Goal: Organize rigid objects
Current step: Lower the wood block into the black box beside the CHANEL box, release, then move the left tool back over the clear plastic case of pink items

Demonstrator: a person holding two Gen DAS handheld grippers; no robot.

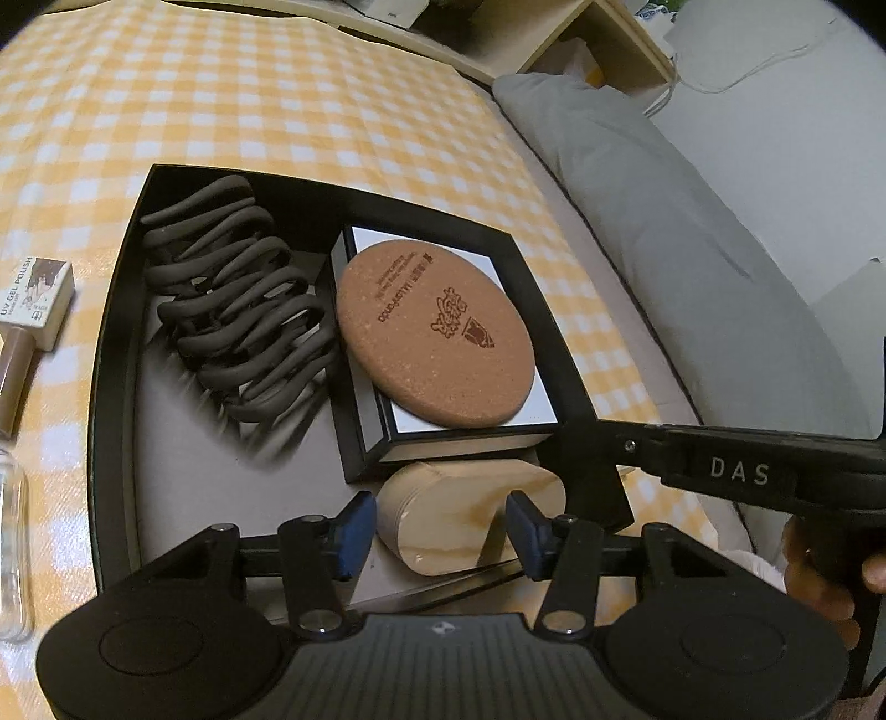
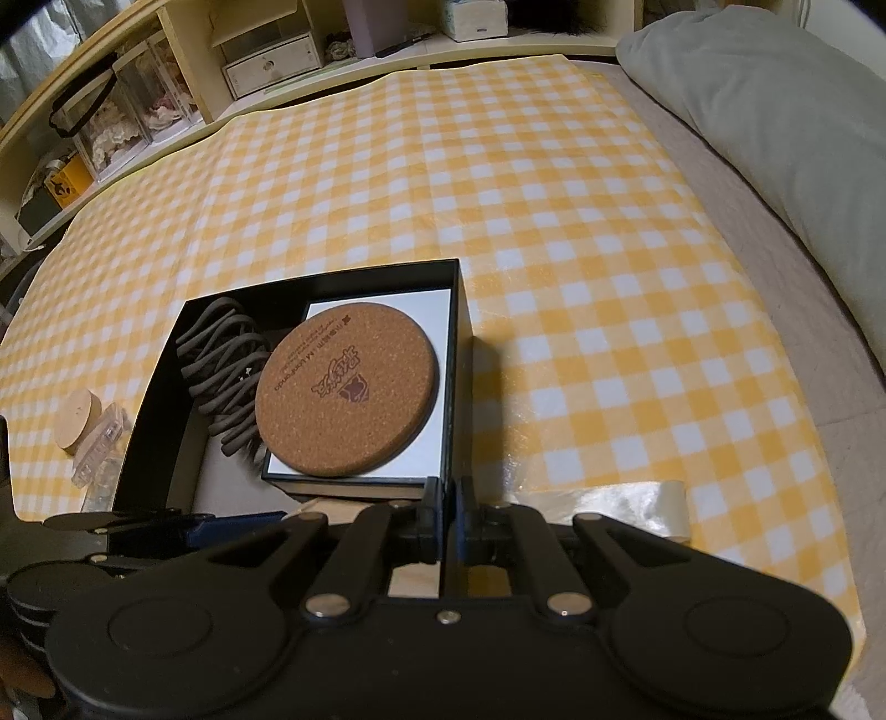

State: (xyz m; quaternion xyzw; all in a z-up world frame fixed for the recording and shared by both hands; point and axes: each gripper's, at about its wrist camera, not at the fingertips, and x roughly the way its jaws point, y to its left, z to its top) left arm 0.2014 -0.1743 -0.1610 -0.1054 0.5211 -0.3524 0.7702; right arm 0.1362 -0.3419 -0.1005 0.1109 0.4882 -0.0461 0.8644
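My left tongs (image 1: 437,531) clamp the light, stiff wooden block (image 1: 470,518) by its smooth sides; right tongs (image 2: 449,518) pinch the black box (image 2: 462,354) wall

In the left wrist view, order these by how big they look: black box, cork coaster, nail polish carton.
Largest to smallest:
1. black box
2. cork coaster
3. nail polish carton, partly cut off at the edge

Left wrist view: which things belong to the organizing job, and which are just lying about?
Job: black box held by right gripper, wooden piece in left gripper, cork coaster, claw clip, gel polish carton.
Lying about: grey pillow, shelf.
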